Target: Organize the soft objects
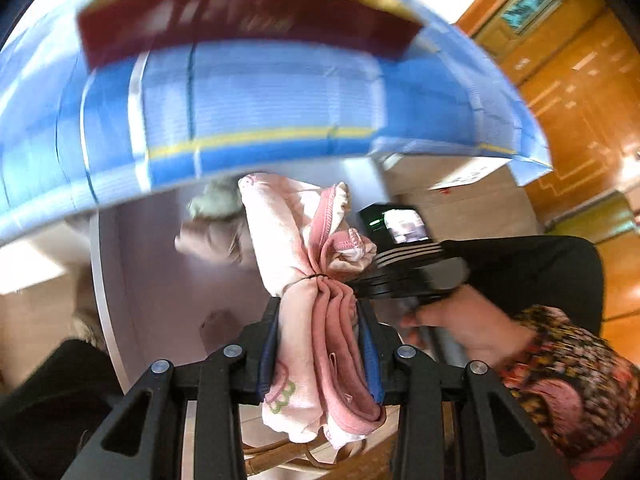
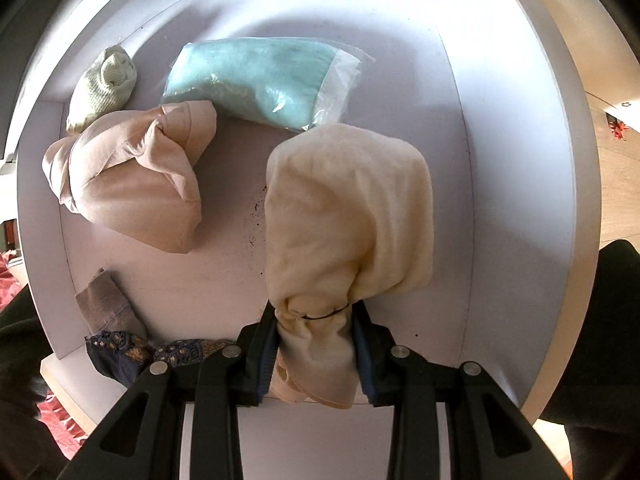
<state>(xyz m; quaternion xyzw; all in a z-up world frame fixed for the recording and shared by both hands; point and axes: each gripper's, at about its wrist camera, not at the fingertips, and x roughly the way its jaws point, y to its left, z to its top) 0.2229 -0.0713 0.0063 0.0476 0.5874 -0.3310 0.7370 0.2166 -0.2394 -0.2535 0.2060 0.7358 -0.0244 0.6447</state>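
- White tray (image 2: 500, 184) lies below my right gripper (image 2: 316, 356), clamped on the cream bundle (image 2: 348, 216) hanging long-axis down toward bare floor beside the beige bundle (image 2: 128, 184)
- My left gripper (image 1: 320, 360) pinches the pink bundle (image 1: 308, 280), lifted well above

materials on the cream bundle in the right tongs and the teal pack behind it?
Cream bundle: looks like soft matte knit or fleece; it drapes in loose folds, cinched by a thin dark band.
Teal pack: fuzzy, likely fleece or microfibre, inside a clear glossy plastic bag; crinkles and glare show on the film.
Exact fibres cannot be told.
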